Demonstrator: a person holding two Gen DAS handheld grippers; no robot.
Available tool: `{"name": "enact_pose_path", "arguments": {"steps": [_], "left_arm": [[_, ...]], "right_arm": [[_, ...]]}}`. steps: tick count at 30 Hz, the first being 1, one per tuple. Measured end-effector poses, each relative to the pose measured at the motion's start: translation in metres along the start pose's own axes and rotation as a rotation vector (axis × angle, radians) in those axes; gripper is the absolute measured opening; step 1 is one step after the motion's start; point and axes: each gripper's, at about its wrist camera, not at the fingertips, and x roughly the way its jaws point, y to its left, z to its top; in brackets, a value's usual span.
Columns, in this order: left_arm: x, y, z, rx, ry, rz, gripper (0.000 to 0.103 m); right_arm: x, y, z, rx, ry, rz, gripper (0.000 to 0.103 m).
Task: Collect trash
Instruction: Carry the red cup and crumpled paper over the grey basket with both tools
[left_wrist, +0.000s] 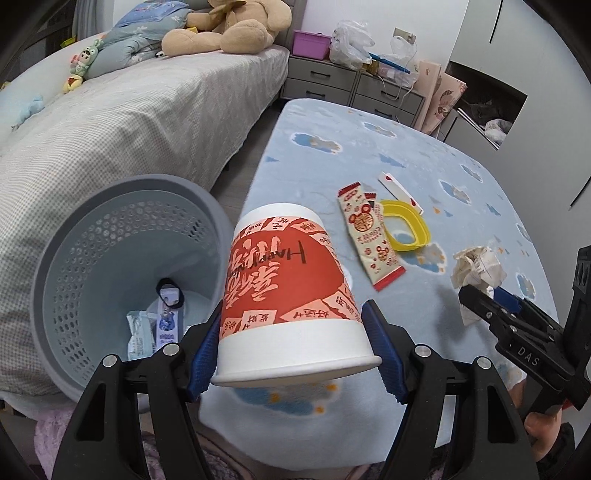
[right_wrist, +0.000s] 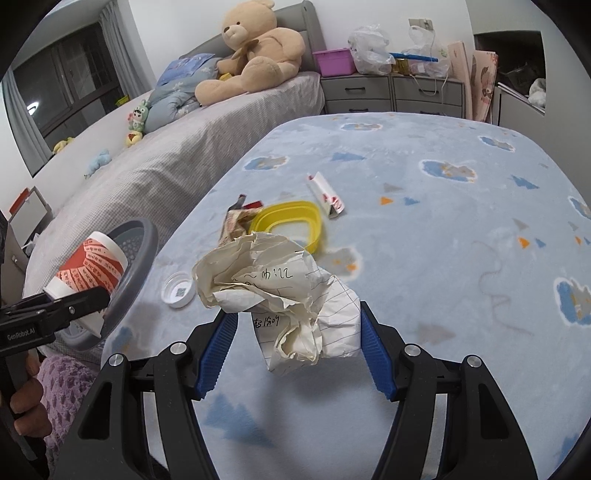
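Note:
My left gripper is shut on a red and white paper cup, held bottom-forward above the table's near left corner, beside the grey perforated bin. The bin holds a few wrappers. The cup and bin rim also show at the left of the right wrist view. My right gripper is shut on a crumpled ball of lined paper, lifted over the blue blanket; that paper appears at the right of the left wrist view.
On the blue cloud-print table cover lie a yellow ring lid, a snack wrapper, a small white packet and a white bottle cap. A bed with a teddy bear stands to the left, grey drawers behind.

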Motion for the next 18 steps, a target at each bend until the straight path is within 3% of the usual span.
{"name": "enact_pose_path", "arguments": {"steps": [18], "left_arm": [[-0.031, 0.099, -0.021, -0.088, -0.099, 0.094, 0.069]], "right_arm": [[0.015, 0.116, 0.004, -0.125, 0.007, 0.070, 0.064]]}}
